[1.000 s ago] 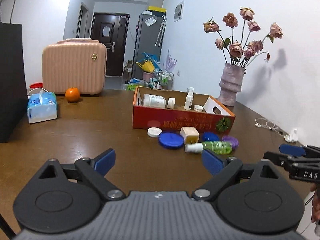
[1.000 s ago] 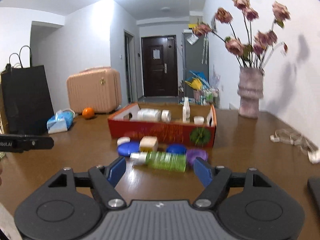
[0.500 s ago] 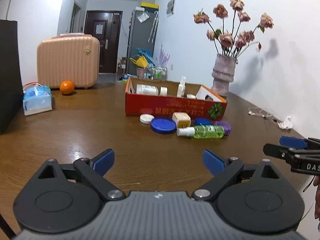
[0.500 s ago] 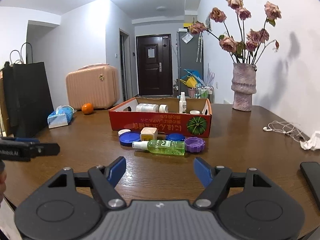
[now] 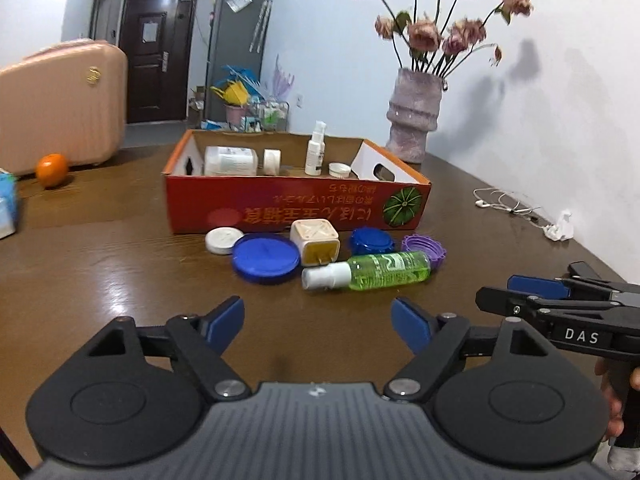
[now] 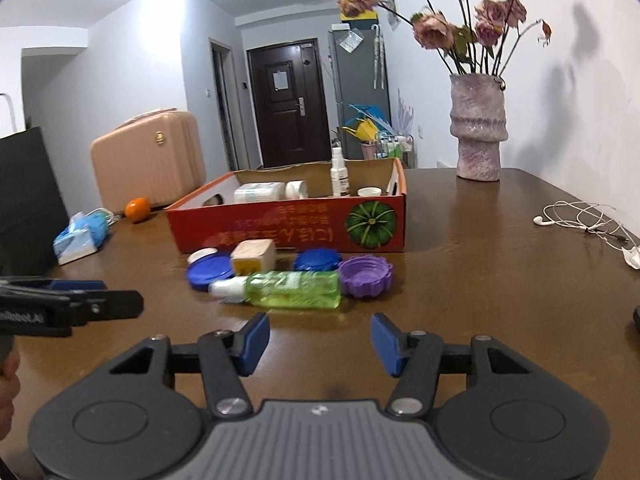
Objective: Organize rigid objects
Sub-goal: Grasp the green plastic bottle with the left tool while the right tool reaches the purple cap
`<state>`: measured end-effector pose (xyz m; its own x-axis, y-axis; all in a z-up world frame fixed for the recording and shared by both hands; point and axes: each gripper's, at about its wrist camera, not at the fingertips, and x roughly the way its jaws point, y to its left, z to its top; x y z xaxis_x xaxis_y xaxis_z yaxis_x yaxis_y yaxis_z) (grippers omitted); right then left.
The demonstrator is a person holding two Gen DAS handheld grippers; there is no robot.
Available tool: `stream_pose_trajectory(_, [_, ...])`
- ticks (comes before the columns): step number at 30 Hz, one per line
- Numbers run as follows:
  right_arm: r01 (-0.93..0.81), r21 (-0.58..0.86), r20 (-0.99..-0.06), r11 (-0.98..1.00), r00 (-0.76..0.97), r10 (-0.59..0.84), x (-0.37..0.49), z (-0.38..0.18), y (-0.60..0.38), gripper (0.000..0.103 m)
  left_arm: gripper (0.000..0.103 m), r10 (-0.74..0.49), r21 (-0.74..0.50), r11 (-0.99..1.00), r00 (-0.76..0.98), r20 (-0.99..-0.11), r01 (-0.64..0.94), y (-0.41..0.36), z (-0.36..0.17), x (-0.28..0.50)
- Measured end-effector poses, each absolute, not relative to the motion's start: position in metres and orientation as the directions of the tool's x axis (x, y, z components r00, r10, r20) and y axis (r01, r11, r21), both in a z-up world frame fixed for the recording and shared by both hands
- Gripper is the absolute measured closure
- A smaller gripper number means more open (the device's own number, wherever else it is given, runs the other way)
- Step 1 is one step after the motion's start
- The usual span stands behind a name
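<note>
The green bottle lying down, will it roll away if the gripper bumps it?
The green bottle looks flat-sided rather than round, so it would probably slide more than roll. It touches the purple cap, which may get shoved along. Its clear plastic looks smooth, so it might slip in a loose grip.

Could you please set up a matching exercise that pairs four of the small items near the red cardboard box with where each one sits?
Things:
1. clear green plastic spray bottle
2. white pump bottle
3. purple ridged plastic cap
4. round orange fruit

Places or states:
A. standing upright inside the red cardboard box
B. lying on its side on the table
C. beside the pink suitcase
D. at the green bottle's base end

Pairs: 1-B, 2-A, 3-D, 4-C
</note>
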<state>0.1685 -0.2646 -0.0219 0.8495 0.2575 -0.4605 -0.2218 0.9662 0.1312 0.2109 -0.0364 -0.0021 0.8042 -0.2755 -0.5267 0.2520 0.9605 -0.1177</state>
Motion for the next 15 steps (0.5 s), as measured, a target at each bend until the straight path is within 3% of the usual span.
stream_pose_trajectory(6, [-0.207,0.155,-0.485,0.966,0.836,0.257,0.218,-0.029,-0.271,0.056,0.034,-0.321,-0.159,0.946,0.763,-0.561,0.281,-0.048,-0.015,0.262])
stream_pose_trajectory(15, [-0.175,0.216,-0.489,0.961,0.832,0.262,0.273,-0.043,-0.280,0.064,0.034,-0.390,-0.081,0.900,0.707,-0.590,0.429,-0.089,-0.024,0.316])
